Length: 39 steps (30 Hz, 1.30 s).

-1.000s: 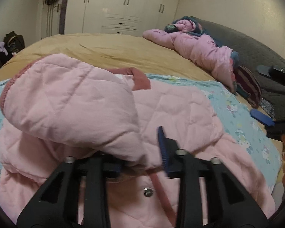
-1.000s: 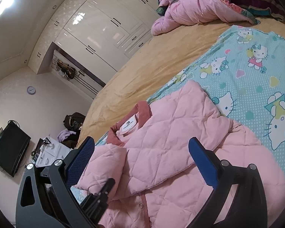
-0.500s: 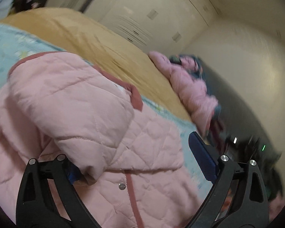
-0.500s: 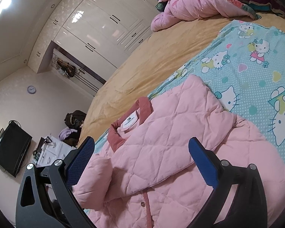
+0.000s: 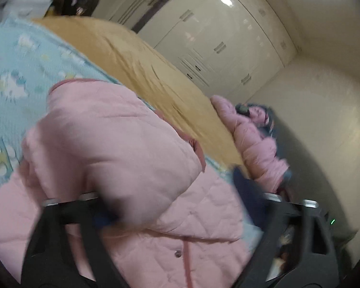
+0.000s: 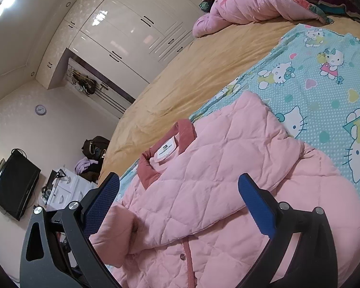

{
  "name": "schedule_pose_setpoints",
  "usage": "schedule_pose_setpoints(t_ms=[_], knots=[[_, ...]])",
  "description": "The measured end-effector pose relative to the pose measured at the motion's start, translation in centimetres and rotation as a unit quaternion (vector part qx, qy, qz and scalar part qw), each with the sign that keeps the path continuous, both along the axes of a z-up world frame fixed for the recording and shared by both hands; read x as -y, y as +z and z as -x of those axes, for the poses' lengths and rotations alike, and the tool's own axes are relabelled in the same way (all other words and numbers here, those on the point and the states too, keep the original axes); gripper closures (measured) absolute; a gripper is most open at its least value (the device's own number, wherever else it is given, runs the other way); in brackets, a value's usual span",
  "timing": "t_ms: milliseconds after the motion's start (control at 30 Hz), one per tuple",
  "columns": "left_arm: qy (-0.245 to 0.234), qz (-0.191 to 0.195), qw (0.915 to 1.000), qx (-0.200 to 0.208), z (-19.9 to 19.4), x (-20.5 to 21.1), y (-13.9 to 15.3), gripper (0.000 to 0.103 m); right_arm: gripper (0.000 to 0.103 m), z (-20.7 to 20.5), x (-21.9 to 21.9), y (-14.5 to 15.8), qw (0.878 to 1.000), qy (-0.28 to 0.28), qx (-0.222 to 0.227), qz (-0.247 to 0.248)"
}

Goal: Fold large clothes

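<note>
A pink quilted jacket [image 6: 211,199] with a darker pink collar lies on a turquoise cartoon-print sheet [image 6: 324,91] on the bed. One sleeve [image 5: 112,148] is folded over its front. My left gripper [image 5: 175,206] is open, its jaws wide apart just above the folded sleeve, holding nothing; this view is blurred. My right gripper [image 6: 180,196] is open and empty, hovering over the jacket's chest below the collar. The jacket also fills the left wrist view [image 5: 192,247].
A tan bedspread [image 6: 192,72] covers the far bed. A pile of pink bedding and clothes [image 6: 252,0] lies at the head. White wardrobes [image 6: 132,28] line the wall. A black TV [image 6: 14,187] and white drawers stand on the left.
My left gripper has let go of the sleeve and opened wide, and its view has swung. The sleeve now rests folded on the jacket. My right gripper moved slightly nearer the jacket.
</note>
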<state>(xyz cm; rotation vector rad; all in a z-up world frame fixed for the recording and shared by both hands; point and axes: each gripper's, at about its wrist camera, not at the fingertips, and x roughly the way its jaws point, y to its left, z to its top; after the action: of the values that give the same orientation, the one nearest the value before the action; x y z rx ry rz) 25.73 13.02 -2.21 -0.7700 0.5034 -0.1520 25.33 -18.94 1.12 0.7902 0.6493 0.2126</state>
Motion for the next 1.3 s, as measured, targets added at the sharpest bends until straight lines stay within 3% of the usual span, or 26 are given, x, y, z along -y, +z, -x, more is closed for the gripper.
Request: schedule_pose_setpoints(t_ms=[33, 67, 167, 233, 333, 400, 500, 633, 700, 733, 900, 1000, 1100, 1233, 1300], knots=[[0.006, 0.005, 1.0000, 0.002, 0.0, -0.3, 0.0, 0.076, 0.004, 0.0, 0.0, 0.0, 1.000, 0.001, 0.000, -0.002], [0.015, 0.007, 0.9998, 0.008, 0.1, -0.7, 0.0, 0.087, 0.004, 0.0, 0.0, 0.0, 1.000, 0.001, 0.001, -0.003], [0.035, 0.000, 0.9988, 0.036, 0.2, -1.4, 1.0, 0.089, 0.004, 0.1, 0.2, 0.1, 1.000, -0.003, 0.004, -0.003], [0.045, -0.026, 0.9967, 0.062, 0.3, -1.3, 2.2, 0.091, 0.004, 0.2, 0.6, 0.1, 1.000, -0.007, 0.005, -0.008], [0.026, -0.112, 0.9885, 0.099, -0.1, 1.1, 4.6, 0.091, 0.004, 0.3, 1.3, 0.0, 1.000, -0.015, 0.005, -0.015], [-0.014, -0.173, 0.9777, 0.119, -0.6, 4.1, 5.8, 0.091, 0.004, 0.4, 1.8, 0.0, 1.000, -0.018, 0.007, -0.018], [-0.093, -0.302, 0.9404, 0.125, -1.5, 10.9, 6.0, 0.091, 0.004, 0.7, 3.0, 0.0, 0.999, -0.032, 0.011, -0.025], [-0.216, -0.367, 0.9035, 0.047, -3.9, 16.7, 1.3, 0.091, 0.004, 1.4, 5.4, -0.5, 0.997, -0.065, 0.010, -0.041], [-0.259, -0.397, 0.8806, 0.005, -4.7, 18.8, -1.6, 0.091, 0.004, 1.6, 6.2, -0.8, 0.996, -0.075, 0.006, -0.047], [-0.267, -0.399, 0.8772, -0.004, -5.1, 19.1, -2.3, 0.091, 0.004, 1.6, 6.5, -1.0, 0.996, -0.078, 0.003, -0.050], [-0.289, -0.391, 0.8737, -0.008, -5.0, 19.1, -2.6, 0.088, 0.004, 1.4, 7.0, -1.6, 0.995, -0.080, -0.004, -0.059], [-0.290, -0.383, 0.8766, -0.014, -5.2, 19.1, -2.6, 0.087, 0.004, 1.0, 6.7, -1.9, 0.995, -0.069, -0.005, -0.067], [-0.300, -0.378, 0.8759, -0.013, -4.8, 19.0, -2.5, 0.079, 0.004, 0.4, 6.4, -2.4, 0.994, -0.049, -0.009, -0.094], [-0.315, -0.373, 0.8728, -0.012, -4.2, 20.2, -2.9, 0.072, 0.004, -1.5, 4.5, -2.4, 0.992, 0.015, -0.019, -0.126], [-0.321, -0.379, 0.8678, -0.013, -4.0, 20.6, -3.2, 0.072, 0.004, -2.3, 2.7, -1.6, 0.992, 0.051, -0.010, -0.118]])
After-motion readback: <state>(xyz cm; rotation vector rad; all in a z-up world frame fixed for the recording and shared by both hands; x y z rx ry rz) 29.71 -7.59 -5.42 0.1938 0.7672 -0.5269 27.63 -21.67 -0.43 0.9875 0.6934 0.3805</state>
